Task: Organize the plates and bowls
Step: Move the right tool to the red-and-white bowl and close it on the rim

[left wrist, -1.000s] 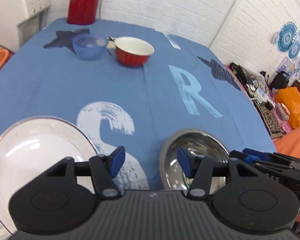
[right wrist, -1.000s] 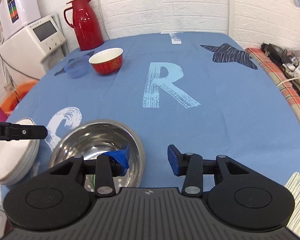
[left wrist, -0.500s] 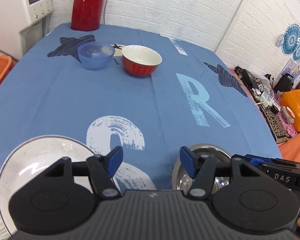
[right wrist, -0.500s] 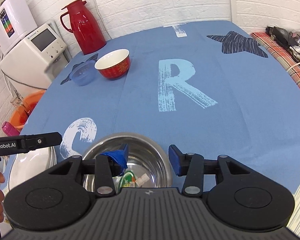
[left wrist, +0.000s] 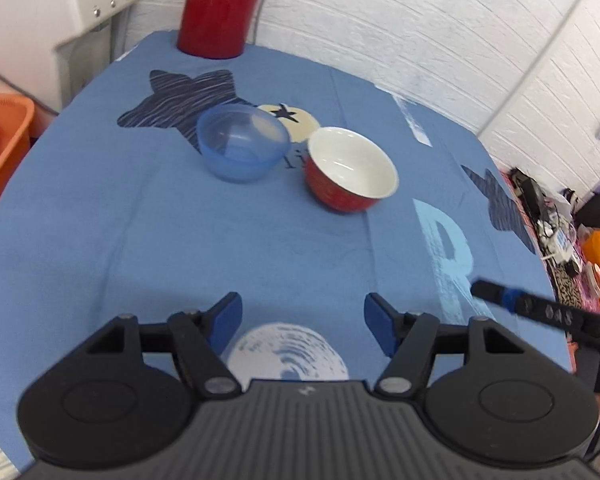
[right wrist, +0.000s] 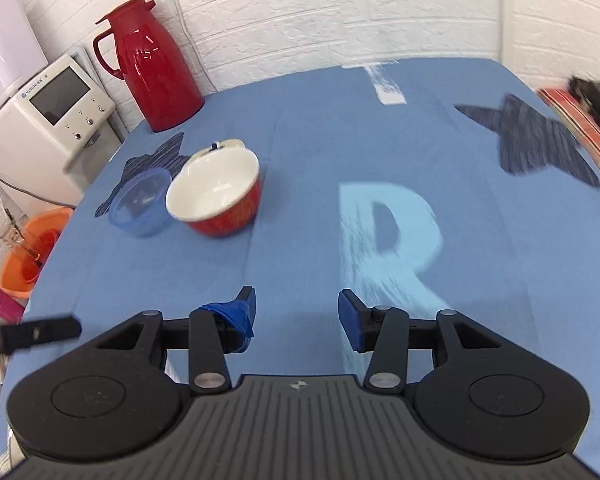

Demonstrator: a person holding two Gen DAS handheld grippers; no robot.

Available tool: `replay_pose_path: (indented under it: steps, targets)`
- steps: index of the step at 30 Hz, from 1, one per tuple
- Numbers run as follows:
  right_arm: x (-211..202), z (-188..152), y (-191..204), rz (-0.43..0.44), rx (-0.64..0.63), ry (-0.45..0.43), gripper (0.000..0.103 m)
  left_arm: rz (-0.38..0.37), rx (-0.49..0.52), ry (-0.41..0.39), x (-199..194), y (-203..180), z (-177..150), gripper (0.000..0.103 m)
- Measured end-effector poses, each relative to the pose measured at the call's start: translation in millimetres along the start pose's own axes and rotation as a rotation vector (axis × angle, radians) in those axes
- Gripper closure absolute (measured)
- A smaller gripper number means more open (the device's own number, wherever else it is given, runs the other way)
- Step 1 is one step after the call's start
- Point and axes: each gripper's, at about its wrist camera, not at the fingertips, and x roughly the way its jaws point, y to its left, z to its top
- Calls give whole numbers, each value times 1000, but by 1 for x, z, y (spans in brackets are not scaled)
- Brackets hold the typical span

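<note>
Both grippers, left gripper (left wrist: 302, 320) and right gripper (right wrist: 296, 312), jaws apart and empty, have swung up from the near plate and steel bowl (now out of view) toward the red bowl (left wrist: 350, 174) and blue bowl (left wrist: 242, 146) mid-table, likely next

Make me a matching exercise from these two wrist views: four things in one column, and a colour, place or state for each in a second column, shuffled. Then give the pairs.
Things
1. jug
2. translucent bowl
3. ceramic bowl
4. left tool

Descriptions
A. red outside, white inside
B. open, holding nothing
C. blue plastic, standing on a dark star print
D. all red, at the table's far edge by the wall

Pairs: 1-D, 2-C, 3-A, 4-B
</note>
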Motion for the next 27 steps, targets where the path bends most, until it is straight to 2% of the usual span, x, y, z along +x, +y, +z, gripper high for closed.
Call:
replay_pose_path:
  steps: [6, 9, 13, 15, 22, 24, 27]
  targets:
    - [70, 61, 41, -47, -89, 2, 72, 8, -33, 38, 18, 22, 8, 36]
    - [105, 79, 54, -112, -139, 41, 72, 10, -40, 46, 22, 30, 10, 36]
    - [133, 83, 63, -237, -231, 120, 72, 13, -29, 33, 20, 36, 12, 36]
    - [136, 82, 64, -285, -270, 138, 71, 9, -26, 22, 19, 37, 15, 36]
    - [120, 77, 68, -343, -337, 177, 70, -15, -9, 5, 20, 29, 22, 36]
    - [115, 72, 65, -348, -343, 191, 69, -18, -4, 5, 23, 25, 25, 36]
    - [108, 71, 56, -305, -295, 208, 69, -28, -12, 7, 29, 14, 31, 36]
